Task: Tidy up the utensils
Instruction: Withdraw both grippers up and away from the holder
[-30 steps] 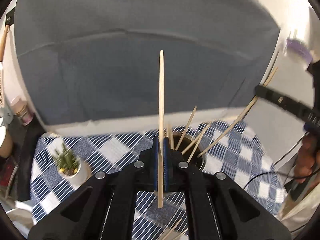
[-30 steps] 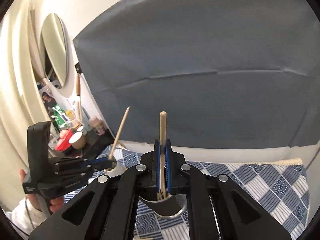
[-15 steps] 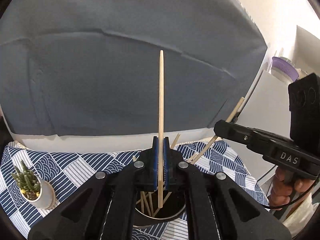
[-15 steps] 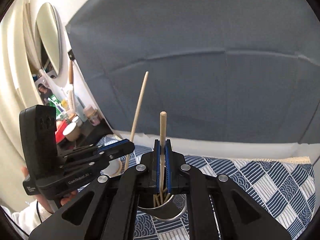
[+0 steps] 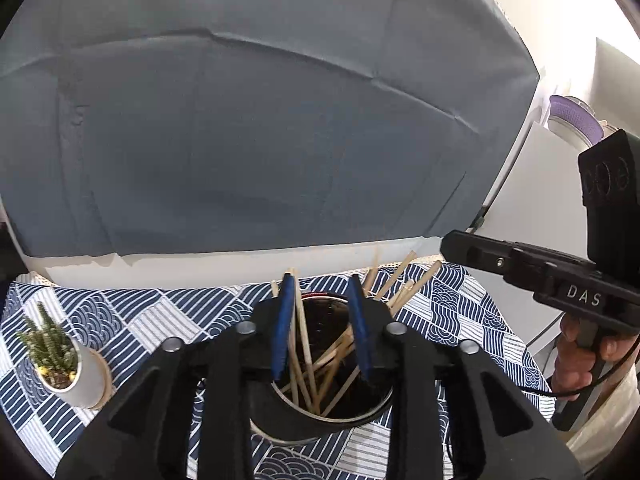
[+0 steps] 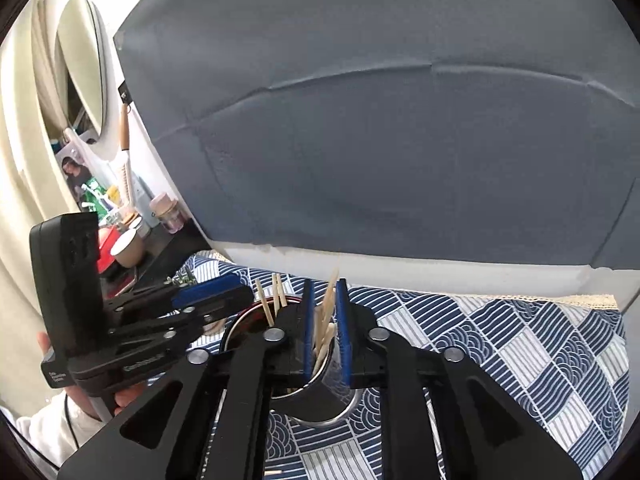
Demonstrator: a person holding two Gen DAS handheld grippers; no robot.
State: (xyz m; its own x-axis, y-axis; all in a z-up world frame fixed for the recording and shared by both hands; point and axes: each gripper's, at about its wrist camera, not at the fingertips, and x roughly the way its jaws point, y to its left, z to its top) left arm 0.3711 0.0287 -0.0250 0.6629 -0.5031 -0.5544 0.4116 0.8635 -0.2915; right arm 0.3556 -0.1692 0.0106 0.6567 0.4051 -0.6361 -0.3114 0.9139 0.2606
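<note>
Left wrist view first: I had the left claw [image 5: 320, 332] poised directly above the metal cup [image 5: 320, 416], its blue pads [image 5: 281, 328] apart. Its jaws had just been opening, and the pads pressed on nothing; thin wooden chopsticks [image 5: 310, 360] stood loose in the gap and below it, their lower ends down inside the cup. Several more sticks fanned out past the right pad, leaning on the rim. The right claw [image 5: 452, 246] reached in from the right side, a person's hand [image 5: 576, 360] on its handle. To the left of my claw sat a small potted plant [image 5: 60, 360] in a white pot, on the blue-and-white patterned tablecloth [image 5: 132, 320].

Right wrist view: the right claw [image 6: 324, 324] was also released, its jaws having just been opening by a narrower gap. Pale, round-ended sticks [image 6: 326, 320] rose between the pads without being pinched, resting in the shiny steel cup [image 6: 320, 404] beneath. The left claw [image 6: 224, 300] hung just left, over the same rim.

I judged this to be the drop-off step, both sticks let go into the holder. Next I would need to lift each claw straight up, clear of the leaning sticks, so as not to snag them or tip the smooth, light cup, then look for any remaining utensils.
</note>
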